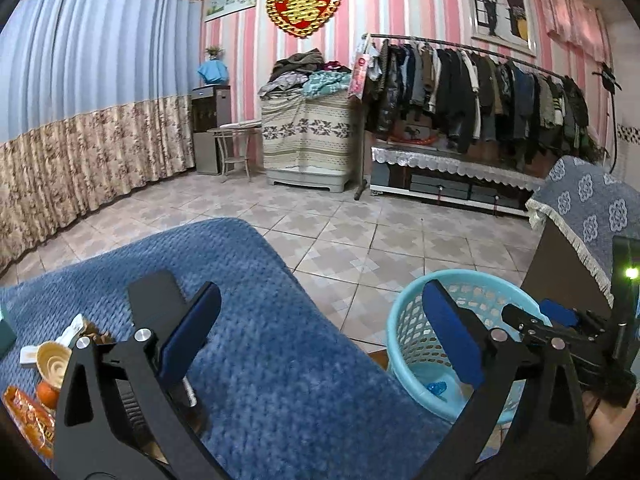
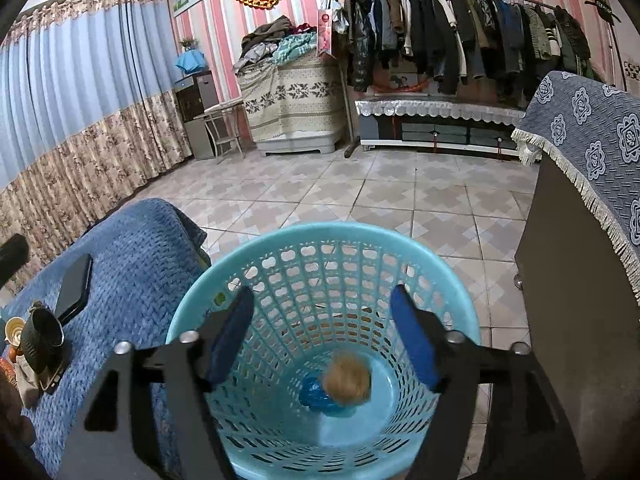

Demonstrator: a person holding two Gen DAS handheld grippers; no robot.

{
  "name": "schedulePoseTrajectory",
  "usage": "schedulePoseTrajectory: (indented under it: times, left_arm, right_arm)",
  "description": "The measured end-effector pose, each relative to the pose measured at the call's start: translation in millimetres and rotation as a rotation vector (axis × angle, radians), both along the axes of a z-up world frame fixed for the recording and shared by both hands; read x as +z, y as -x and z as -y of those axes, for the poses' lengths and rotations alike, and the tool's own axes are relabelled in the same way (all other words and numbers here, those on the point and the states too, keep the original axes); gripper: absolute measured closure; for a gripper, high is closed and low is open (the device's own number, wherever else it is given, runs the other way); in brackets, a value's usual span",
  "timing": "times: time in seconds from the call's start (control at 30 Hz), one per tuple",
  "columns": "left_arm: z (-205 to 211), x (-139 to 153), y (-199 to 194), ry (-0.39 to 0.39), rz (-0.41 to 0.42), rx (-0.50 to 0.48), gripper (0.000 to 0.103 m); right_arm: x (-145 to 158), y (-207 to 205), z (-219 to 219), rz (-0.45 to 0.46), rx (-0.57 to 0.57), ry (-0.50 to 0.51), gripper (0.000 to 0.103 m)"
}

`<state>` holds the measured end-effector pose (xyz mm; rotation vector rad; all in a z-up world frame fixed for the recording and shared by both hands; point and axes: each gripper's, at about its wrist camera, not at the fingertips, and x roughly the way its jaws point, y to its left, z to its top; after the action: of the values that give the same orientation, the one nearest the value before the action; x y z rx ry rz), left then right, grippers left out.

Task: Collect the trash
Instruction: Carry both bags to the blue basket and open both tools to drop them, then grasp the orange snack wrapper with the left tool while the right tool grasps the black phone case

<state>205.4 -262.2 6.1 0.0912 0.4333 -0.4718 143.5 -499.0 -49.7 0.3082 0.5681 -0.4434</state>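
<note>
Right gripper: nearest item in the right wrist view, two black arms with blue pads, jaws spread with nothing between them, poised directly over the basket mouth.

Light blue waste basket: perforated plastic, standing on the tiled floor, filling the 6 o'clock portion of that view. On its bottom lie a tan crumpled ball and, touching it at its 8 o'clock, a blue crumpled wrapper (the ball is blurred, so its material cannot be told).

Left gripper: jaws spread wide, empty. Its left finger sits above the blue blanket; its right finger overlaps the basket rim, which lies at 4 o'clock in the left wrist view.

Blanket surface, remaining items: at 8 o'clock in the left wrist view, a cream ribbed paper cup on its side, a white packet just above it, an orange wrapper below it, and a small orange fruit between cup and wrapper. In the right wrist view a black phone lies at 9 o'clock, with a dark mug just below it.

Surroundings: dark cabinet with blue patterned cover at 3 o'clock; clothes rack at 1 o'clock; curtains at 10 o'clock.
</note>
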Motion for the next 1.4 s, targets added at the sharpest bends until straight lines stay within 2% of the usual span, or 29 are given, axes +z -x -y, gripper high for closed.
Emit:
schedulePoseTrajectory:
  times: [0.1, 0.3, 0.53, 0.73, 0.87, 1.0, 1.1, 1.2, 1.4]
  left_arm:
    - [-11, 1, 2, 0.002, 0.010, 0.019, 0.006]
    - [-36, 9, 18, -0.012, 0.063, 0.053, 0.006]
    - [-81, 18, 39, 0.015, 0.057, 0.117, 0.006]
    - [-130, 32, 63, -0.008, 0.112, 0.222, 0.005]
    - [-173, 38, 79, -0.015, 0.133, 0.299, 0.005]
    - [-208, 41, 86, -0.038, 0.124, 0.372, 0.005]
    - [-242, 36, 87, -0.052, 0.102, 0.440, 0.005]
    - [-275, 23, 85, -0.052, 0.062, 0.504, 0.005]
    - [-326, -18, 74, -0.050, -0.047, 0.588, 0.005]
  right_arm:
    - [1, -1, -4, -0.006, 0.002, 0.016, 0.022]
    - [15, 5, -17, 0.040, 0.000, 0.050, 0.013]
    - [30, 10, -49, 0.092, 0.032, 0.069, 0.013]
    - [42, 21, -94, 0.157, 0.146, 0.045, 0.013]
    - [51, 19, -132, 0.170, 0.223, 0.091, 0.013]
    - [52, 10, -163, 0.166, 0.298, 0.105, 0.011]
    - [44, -3, -194, 0.124, 0.352, 0.160, 0.009]
    - [37, -12, -216, 0.084, 0.399, 0.187, 0.009]
    - [27, -22, -247, 0.051, 0.479, 0.167, 0.009]
